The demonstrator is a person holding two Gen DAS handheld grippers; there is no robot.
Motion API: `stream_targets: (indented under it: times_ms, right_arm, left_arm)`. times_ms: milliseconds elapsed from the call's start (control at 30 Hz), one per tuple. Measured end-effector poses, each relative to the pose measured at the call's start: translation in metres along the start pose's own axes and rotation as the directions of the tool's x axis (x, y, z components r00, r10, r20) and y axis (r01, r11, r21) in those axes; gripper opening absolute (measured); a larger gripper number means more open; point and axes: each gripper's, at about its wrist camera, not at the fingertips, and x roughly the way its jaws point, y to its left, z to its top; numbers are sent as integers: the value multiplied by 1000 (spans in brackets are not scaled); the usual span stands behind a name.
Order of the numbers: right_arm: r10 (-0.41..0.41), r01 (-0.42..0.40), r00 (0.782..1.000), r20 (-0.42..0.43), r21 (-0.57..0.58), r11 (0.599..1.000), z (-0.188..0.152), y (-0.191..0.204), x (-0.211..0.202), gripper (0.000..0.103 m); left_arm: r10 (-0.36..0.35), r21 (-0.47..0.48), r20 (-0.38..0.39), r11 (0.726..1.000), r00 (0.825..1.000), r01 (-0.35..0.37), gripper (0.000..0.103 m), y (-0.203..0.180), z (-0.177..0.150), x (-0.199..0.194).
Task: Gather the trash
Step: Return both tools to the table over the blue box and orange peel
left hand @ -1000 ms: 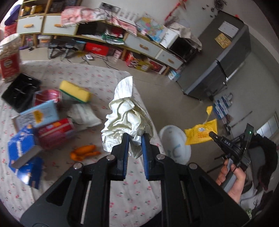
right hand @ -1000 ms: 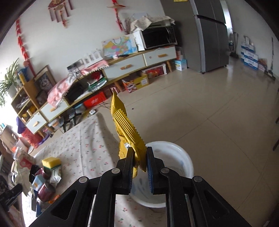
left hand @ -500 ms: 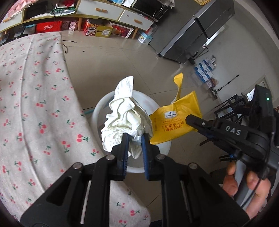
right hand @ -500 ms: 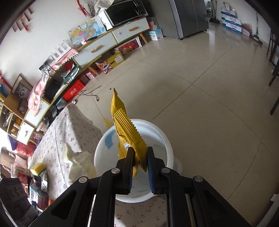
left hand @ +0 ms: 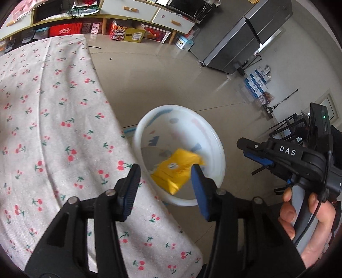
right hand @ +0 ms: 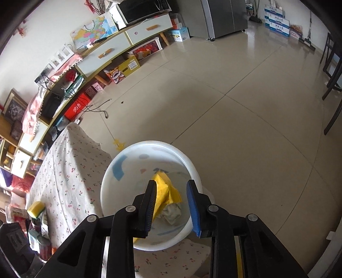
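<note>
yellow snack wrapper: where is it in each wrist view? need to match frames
Left wrist: the crumpled yellow plastic snack wrapper lies inside the round white plastic basin, lower centre, seen between the open fingers of the left hand-held gripper.
Right wrist: same wrapper in the basin, lower centre, beside a crumpled white tissue.
Shared landmark: the cherry-print tablecloth left of the basin.

Glossy beige tile floor (right hand: 245,111); low white-drawered sideboard (right hand: 119,46); steel fridge (right hand: 222,17).
</note>
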Motion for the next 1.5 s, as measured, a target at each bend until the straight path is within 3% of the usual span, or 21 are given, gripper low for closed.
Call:
stream_targets:
  times_ms: [300, 567, 667, 733, 900, 1033, 1167, 1400, 1500]
  right_arm:
    - [29, -28, 999, 24, -63, 998, -4, 19, -6, 35]
    - [139, -135, 990, -5, -263, 955, -23, 86, -8, 46]
    - [174, -172, 985, -25, -341, 924, -36, 114, -8, 55]
    - [194, -199, 980, -49, -369, 908, -46, 132, -6, 63]
    - [258, -308, 951, -170, -463, 831, -85, 186, 4, 64]
    - [272, -362, 931, -242, -529, 768, -119, 222, 10, 69]
    - [254, -363, 931, -263, -582, 728, -143, 248, 15, 69]
    - [247, -408, 909, -334, -601, 688, -167, 272, 27, 69]
    - [240, -414, 907, -347, -618, 669, -171, 283, 35, 69]
  left_arm:
    - [108, -22, 7, 994, 994, -108, 50, 31, -14, -38]
    - [253, -74, 4, 965, 968, -252, 55, 71, -18, -81]
    - [312, -104, -8, 945, 950, -311, 57, 96, -18, -101]
    - [353, -118, -7, 929, 935, -352, 64, 113, -19, -118]
    - [481, -184, -17, 860, 876, -476, 67, 167, -23, -162]
    - [520, -300, 7, 816, 854, -494, 75, 208, -35, -203]
    - [499, -395, 31, 802, 866, -448, 75, 236, -49, -230]
    - [511, -405, -26, 780, 859, -476, 75, 257, -66, -232]
    - [509, -452, -49, 756, 859, -474, 75, 269, -71, -234]
